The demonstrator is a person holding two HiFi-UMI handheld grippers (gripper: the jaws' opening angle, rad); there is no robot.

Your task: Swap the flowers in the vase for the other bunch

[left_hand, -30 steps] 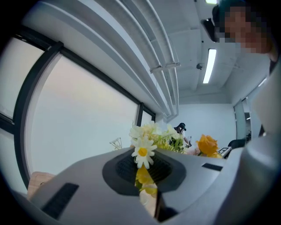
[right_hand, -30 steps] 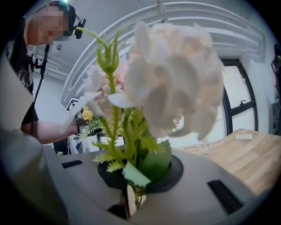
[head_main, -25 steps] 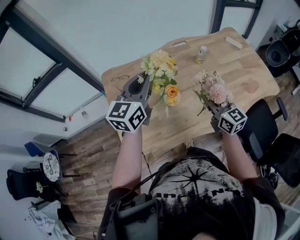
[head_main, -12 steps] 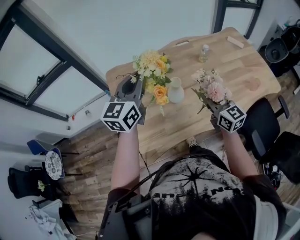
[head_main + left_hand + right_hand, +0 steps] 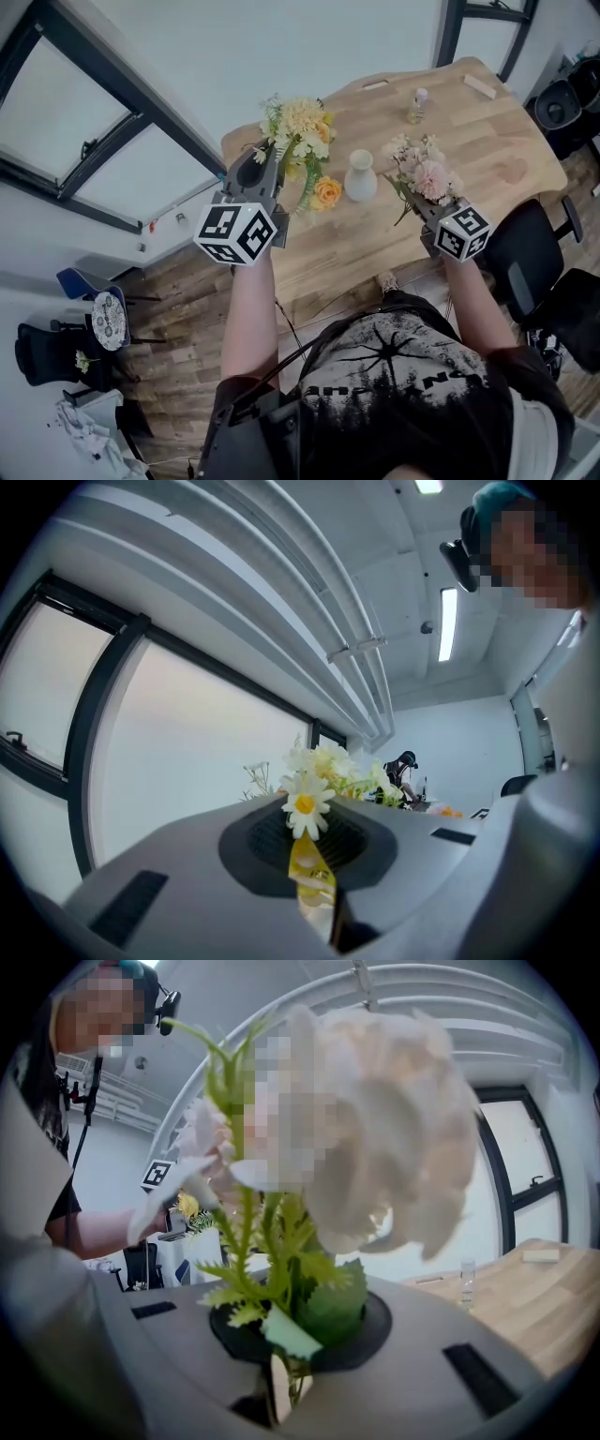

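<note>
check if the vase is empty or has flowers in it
Empty. The vase stands bare-necked on the table; the yellow bunch is in the left gripper, the pink bunch in the right gripper.

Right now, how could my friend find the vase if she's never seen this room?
Look at the big wooden table. On it, between the yellow bunch and the pink bunch, stands the vase. It's white, round-bellied with a narrow neck, and empty, unlike the small clear bottle farther back.
</note>
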